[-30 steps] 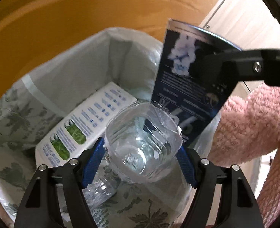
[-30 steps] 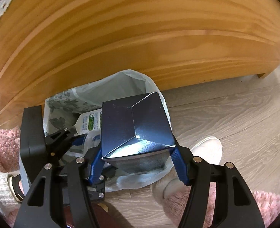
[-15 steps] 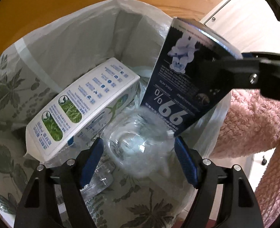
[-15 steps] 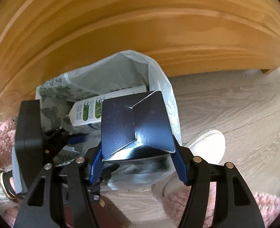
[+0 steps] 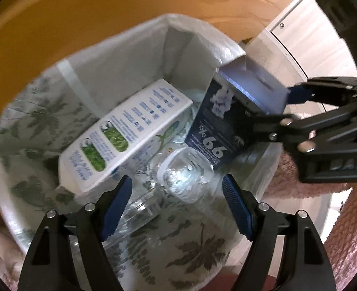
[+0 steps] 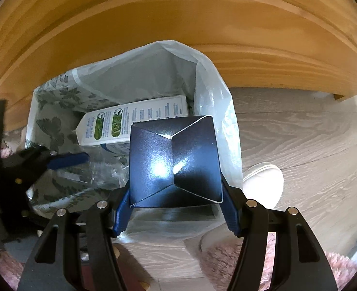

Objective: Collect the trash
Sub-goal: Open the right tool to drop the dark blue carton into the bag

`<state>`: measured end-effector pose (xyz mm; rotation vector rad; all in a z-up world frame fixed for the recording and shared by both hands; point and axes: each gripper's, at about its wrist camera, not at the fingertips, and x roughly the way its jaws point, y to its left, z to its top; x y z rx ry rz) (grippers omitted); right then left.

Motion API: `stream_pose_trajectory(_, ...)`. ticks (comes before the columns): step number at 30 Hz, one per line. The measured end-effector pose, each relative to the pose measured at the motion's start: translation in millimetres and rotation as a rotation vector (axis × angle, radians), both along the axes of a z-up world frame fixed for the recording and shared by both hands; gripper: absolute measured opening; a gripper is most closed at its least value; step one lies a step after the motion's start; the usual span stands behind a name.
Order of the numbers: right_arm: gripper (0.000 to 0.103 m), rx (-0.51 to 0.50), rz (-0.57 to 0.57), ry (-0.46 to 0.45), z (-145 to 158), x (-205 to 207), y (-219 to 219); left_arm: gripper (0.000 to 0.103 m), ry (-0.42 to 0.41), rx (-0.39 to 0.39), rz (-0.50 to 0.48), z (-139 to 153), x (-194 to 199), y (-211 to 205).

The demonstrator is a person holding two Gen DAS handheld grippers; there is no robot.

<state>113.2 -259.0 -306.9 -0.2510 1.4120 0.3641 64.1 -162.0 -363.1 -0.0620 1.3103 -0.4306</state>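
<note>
- While the left gripper (image 5: pixel 177 205) hangs over the bag, we see its blue fingers (image 5: pixel 116 200) spread wide, having just opened further, with nothing pinched; the clear plastic bottle (image 5: pixel 183 172) lies loose below them inside the trash bag (image 5: pixel 120 55), its base towards us.
- Beside it our right gripper (image 6: pixel 174 214) pinches the dark blue carton (image 6: pixel 174 165) by its sides, long axis pointing down into the bag, folded end towards the camera.
- On that carton we read "99%" upside down; smaller print is illegible.
- Farther in, a white carton (image 5: pixel 127 135) with green pictures lies slanted against the bag wall.
- Beyond stands a wooden panel (image 6: pixel 178 19).
</note>
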Motion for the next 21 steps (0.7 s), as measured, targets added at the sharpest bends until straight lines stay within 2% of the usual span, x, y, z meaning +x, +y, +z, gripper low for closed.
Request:
stream_pose_trajectory(3,0.061,-0.019,0.014,-0.004,-1,-2,3,0.079,-0.015,0.030,0.045,11,-3,11)
stream_pose_trajectory(8,0.060,-0.049,0.043,0.010,-6,-6,8,0.089,-0.045,0.083,0.102,43,-4,27)
stream_pose_trajectory(10,0.060,-0.065,0.057,0.012,-8,-8,10,0.095,-0.030,0.120,0.119,55,-3,29)
stream_pose_trajectory(14,0.061,-0.092,0.077,0.019,-15,-12,15,0.095,0.011,0.198,0.164,77,-5,40)
stream_pose_trajectory(18,0.061,-0.112,0.091,0.031,-22,-16,17,0.095,0.026,0.152,0.259,109,-21,69)
stream_pose_trajectory(21,0.061,-0.138,0.109,0.043,-29,-19,19,0.095,0.025,0.145,0.297,110,-30,79)
